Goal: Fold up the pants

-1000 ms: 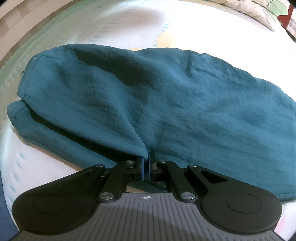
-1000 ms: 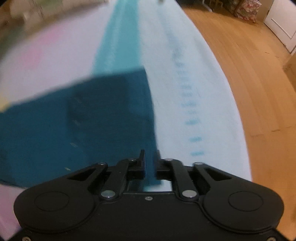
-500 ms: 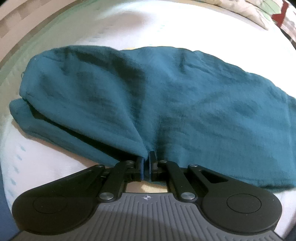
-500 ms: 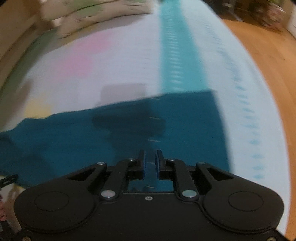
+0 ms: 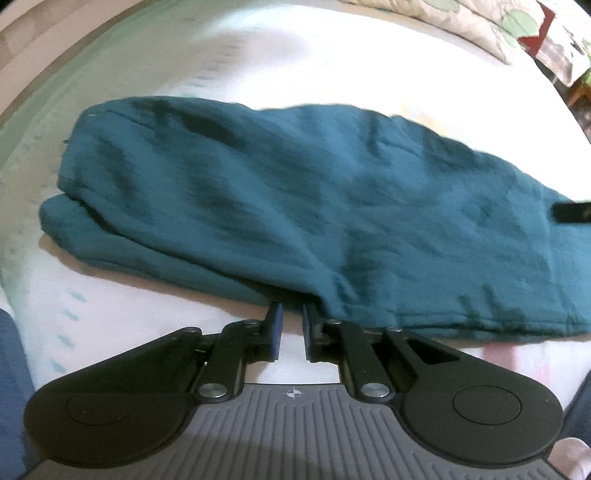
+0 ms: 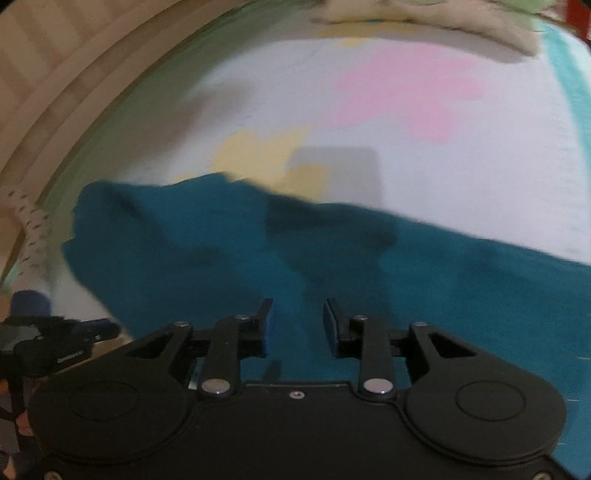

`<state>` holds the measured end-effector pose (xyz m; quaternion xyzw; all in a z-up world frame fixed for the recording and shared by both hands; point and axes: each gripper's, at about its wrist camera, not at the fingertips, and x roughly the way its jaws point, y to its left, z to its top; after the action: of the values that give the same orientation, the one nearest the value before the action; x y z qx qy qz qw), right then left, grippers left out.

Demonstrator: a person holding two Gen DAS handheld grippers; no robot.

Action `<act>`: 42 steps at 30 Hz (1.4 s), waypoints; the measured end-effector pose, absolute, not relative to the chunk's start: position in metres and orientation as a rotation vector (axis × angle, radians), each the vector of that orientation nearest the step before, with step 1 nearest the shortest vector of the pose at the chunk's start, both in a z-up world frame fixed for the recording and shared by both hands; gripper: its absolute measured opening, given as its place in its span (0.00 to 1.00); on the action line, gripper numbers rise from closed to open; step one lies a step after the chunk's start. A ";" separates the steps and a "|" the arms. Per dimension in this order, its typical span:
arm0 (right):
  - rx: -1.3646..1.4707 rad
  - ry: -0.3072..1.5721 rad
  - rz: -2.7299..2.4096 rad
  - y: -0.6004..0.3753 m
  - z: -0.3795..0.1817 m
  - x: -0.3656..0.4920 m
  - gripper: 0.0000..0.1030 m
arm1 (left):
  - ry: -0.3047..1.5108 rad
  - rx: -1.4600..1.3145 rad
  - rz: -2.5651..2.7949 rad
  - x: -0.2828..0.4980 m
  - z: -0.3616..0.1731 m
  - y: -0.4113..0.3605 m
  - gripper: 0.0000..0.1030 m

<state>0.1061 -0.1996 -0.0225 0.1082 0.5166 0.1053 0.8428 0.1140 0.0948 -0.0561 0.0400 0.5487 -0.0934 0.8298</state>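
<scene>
Surface: white bed sheet (image 5: 332, 62) with pastel patches.
Pants: teal soft-cotton pants (image 5: 295, 206) lie folded lengthwise across it.
Left gripper (image 5: 291, 325): jaws have just been opening, nothing between them, hem just beyond.
Right gripper (image 6: 297, 321): jaws have just been opening, above cloth, gripping nothing.
Handling: light, limp, likely droops; pinch hem corners.

— What fills the background? A white bed sheet (image 6: 295, 110) with pink, pale yellow and teal colour patches spreads across the mattress.

— And at the head? A cream floral-print pillow (image 5: 480, 22) lies along the far edge, while a pale wooden bed frame (image 6: 55, 92) curves around the sheet's left side.
</scene>
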 end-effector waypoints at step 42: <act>0.042 1.058 0.498 -0.005 -0.069 0.135 0.40 | 1.115 0.106 -0.095 0.275 -0.066 0.255 0.12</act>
<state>0.1349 -0.0046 -0.0692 0.0197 0.4994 0.2352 0.8336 0.2753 0.2548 -0.0659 0.0502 0.5287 -0.0448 0.8461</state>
